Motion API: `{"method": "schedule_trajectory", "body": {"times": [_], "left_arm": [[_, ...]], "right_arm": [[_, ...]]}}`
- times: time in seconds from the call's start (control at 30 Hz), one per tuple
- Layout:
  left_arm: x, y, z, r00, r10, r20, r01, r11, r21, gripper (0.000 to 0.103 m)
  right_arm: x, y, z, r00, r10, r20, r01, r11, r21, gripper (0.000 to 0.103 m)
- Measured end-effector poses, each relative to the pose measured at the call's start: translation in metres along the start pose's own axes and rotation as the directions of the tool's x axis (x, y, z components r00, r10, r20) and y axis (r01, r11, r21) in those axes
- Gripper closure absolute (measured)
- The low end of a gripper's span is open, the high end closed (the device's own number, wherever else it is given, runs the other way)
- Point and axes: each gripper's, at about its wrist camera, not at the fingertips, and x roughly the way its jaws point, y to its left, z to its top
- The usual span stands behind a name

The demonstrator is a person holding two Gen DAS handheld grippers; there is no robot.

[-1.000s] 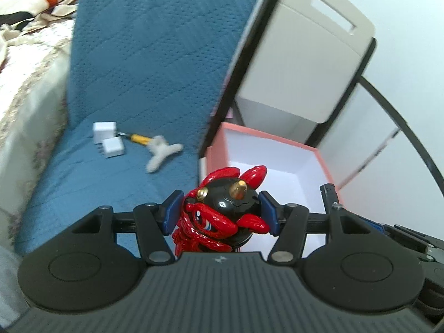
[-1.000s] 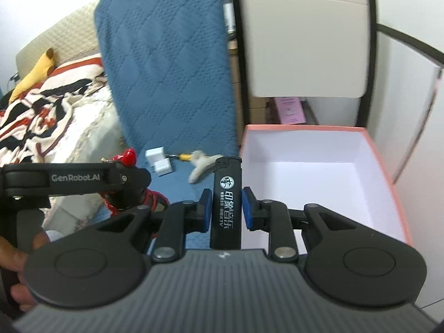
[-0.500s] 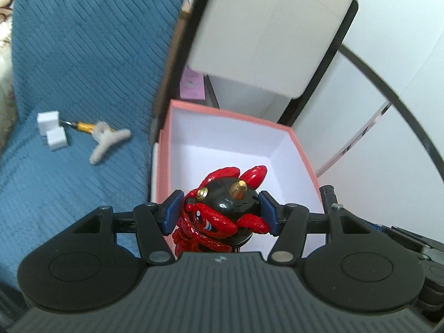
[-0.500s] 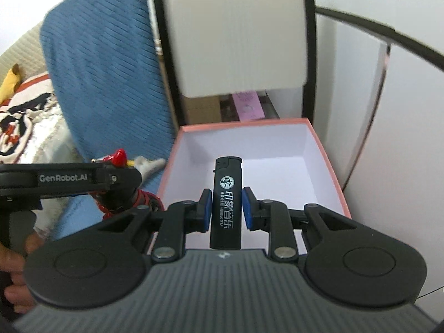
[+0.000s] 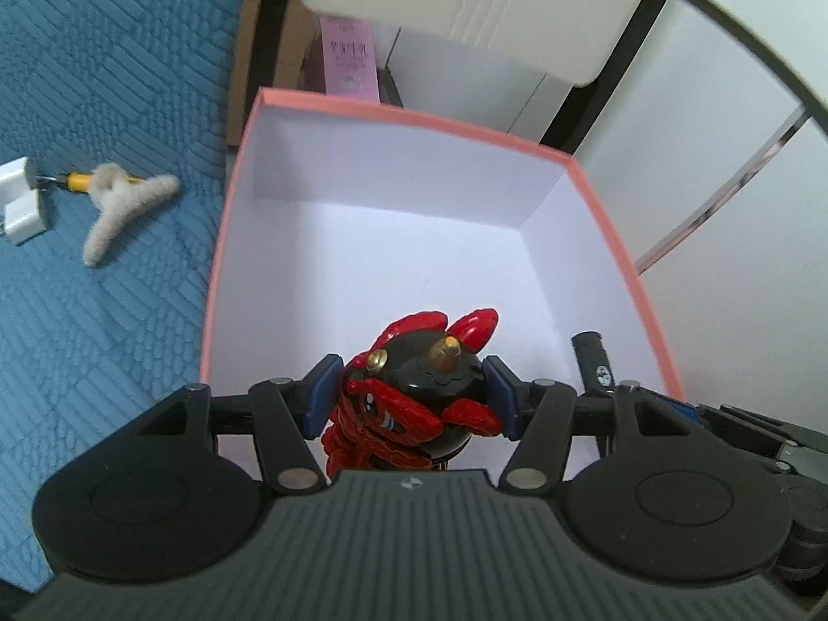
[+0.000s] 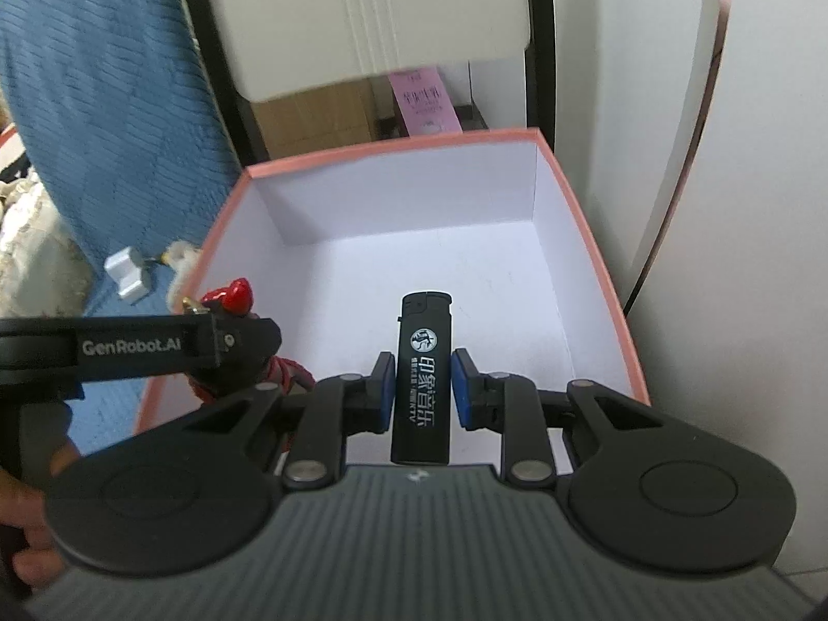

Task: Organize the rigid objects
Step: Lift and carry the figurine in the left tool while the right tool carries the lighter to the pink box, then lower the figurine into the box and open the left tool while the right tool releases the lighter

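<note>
**Both tongs loaded over the box**

My left tongs (image 5: 411, 393) grip a red and black figurine (image 5: 409, 403) between their blue pads, pinched at its round black body, its red horns pointing ahead of the fingertips. My right tongs (image 6: 422, 390) clamp a black lighter (image 6: 422, 378) by its sides, standing lengthwise along the fingers with its cap end forward.

Beneath and ahead of both tongs lies the open box (image 5: 610, 238), pink at the rim and white inside. The figurine hangs over its near left part, the lighter over its near middle; I cannot tell whether either touches the floor of the box.

From the right view, my left tongs show to the left, with the figurine's red tip (image 6: 235, 295) above the arm. From the left view, the lighter's cap (image 5: 590, 357) shows just right of my left tongs.

Left of the box, on the blue quilt (image 5: 103, 77), lie a fuzzy cream clip (image 5: 121, 204) and two white plugs (image 5: 20, 202), well apart from my tongs.
</note>
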Motion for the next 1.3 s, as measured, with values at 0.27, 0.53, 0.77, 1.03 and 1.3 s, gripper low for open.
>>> {"method": "schedule_trajectory", "body": {"times": [0.27,0.53,0.77,1.03,1.3], "left_arm": [[0.044,-0.009,0.005,0.997,0.025,-0.078,-0.022,0.999,0.041,0.038],[0.065,-0.01,-0.002,0.992,0.025,-0.124,-0.02,0.999,0.043,0.038],[0.044,-0.016,-0.001,0.996,0.025,-0.09,-0.02,0.998,0.058,0.037],[-0.012,-0.014,0.0,1.0,0.018,0.006,-0.019,0.998,0.064,0.036],[-0.086,-0.006,0.004,0.993,0.002,0.117,-0.008,0.999,0.052,0.036]], "right_arm": [[0.048,-0.017,-0.004,0.994,0.003,-0.105,-0.003,1.0,0.003,0.077],[0.065,-0.035,-0.006,0.987,0.03,-0.155,-0.023,0.999,0.045,0.076],[0.051,-0.034,0.0,0.989,0.044,-0.138,-0.039,0.999,0.038,0.076],[0.004,-0.017,0.003,0.996,0.069,-0.063,-0.067,0.997,0.037,0.076],[-0.053,0.011,0.01,0.994,0.096,0.041,-0.098,0.995,0.029,0.076]]}}
